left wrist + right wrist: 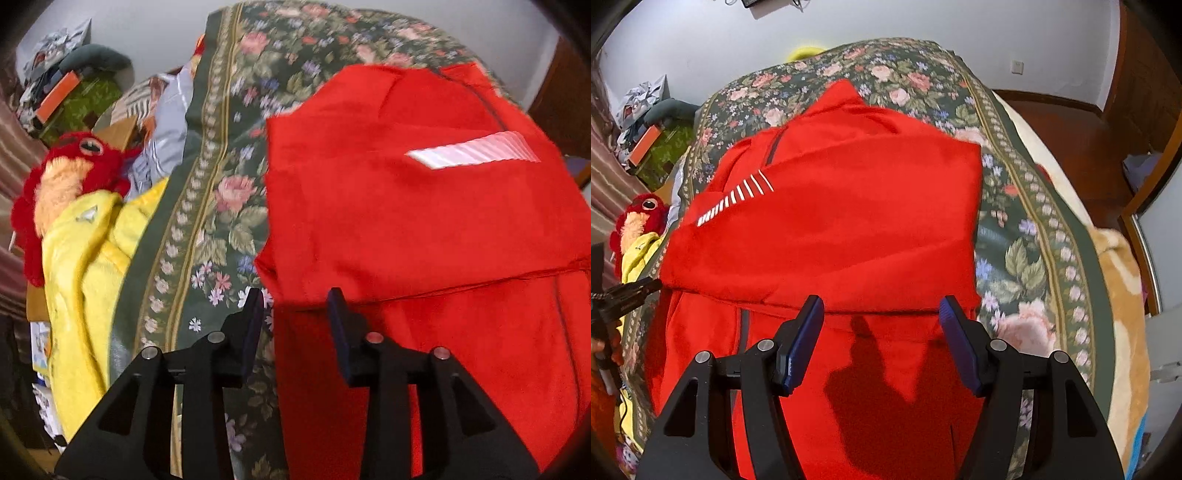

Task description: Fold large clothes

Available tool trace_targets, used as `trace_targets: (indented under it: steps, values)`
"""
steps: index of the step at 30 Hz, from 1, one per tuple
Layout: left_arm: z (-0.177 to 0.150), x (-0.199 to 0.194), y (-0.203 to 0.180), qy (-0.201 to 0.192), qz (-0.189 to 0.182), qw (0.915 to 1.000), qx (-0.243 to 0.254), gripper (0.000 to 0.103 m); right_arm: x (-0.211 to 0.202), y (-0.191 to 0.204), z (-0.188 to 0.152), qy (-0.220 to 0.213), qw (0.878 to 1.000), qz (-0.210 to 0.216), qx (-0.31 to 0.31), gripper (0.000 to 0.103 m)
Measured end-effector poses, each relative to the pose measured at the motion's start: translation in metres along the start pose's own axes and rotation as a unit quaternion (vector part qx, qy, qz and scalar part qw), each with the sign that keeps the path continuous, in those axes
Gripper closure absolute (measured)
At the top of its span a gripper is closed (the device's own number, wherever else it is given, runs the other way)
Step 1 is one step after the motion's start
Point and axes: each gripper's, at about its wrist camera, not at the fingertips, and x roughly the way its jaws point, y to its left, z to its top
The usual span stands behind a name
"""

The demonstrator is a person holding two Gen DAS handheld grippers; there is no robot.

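A large red garment (pixel 842 229) with a white striped patch (pixel 738 199) lies partly folded on a floral bedspread (pixel 1027 258). It also shows in the left wrist view (pixel 424 229), with its folded edge just ahead of my fingers. My left gripper (pixel 295 295) is open and empty, hovering at the garment's left edge. It shows at the left edge of the right wrist view (pixel 646 288). My right gripper (pixel 881 306) is open wide and empty, above the garment's near half at the fold line.
A yellow plush blanket (pixel 85 280) and a red stuffed toy (pixel 74 166) lie left of the bedspread (pixel 221 192). Clutter and an orange box (pixel 55 96) sit at the far left. A wooden floor (pixel 1071 140) and a beige blanket (pixel 1123 302) are on the right.
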Motion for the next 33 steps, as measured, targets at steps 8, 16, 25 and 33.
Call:
trace_targets:
  steps: [8, 16, 25, 33]
  values:
    - [0.05, -0.062, -0.016, -0.084, -0.028, 0.996, 0.01, 0.035, -0.02, 0.016, 0.048, -0.051, 0.998, -0.006, -0.046, 0.042]
    - [0.122, -0.064, -0.038, -0.133, -0.043, 0.9902, 0.007, 0.019, -0.01, 0.029, 0.108, -0.081, 0.994, -0.001, -0.066, 0.033]
    - [0.183, 0.02, -0.051, -0.07, -0.11, 0.9908, -0.037, 0.017, 0.054, 0.029, 0.16, -0.05, 0.995, 0.006, -0.082, 0.033]
    - [0.21, 0.095, -0.043, -0.037, -0.118, 0.9901, -0.067, 0.017, 0.136, 0.026, 0.193, 0.021, 0.996, 0.009, -0.083, 0.033]
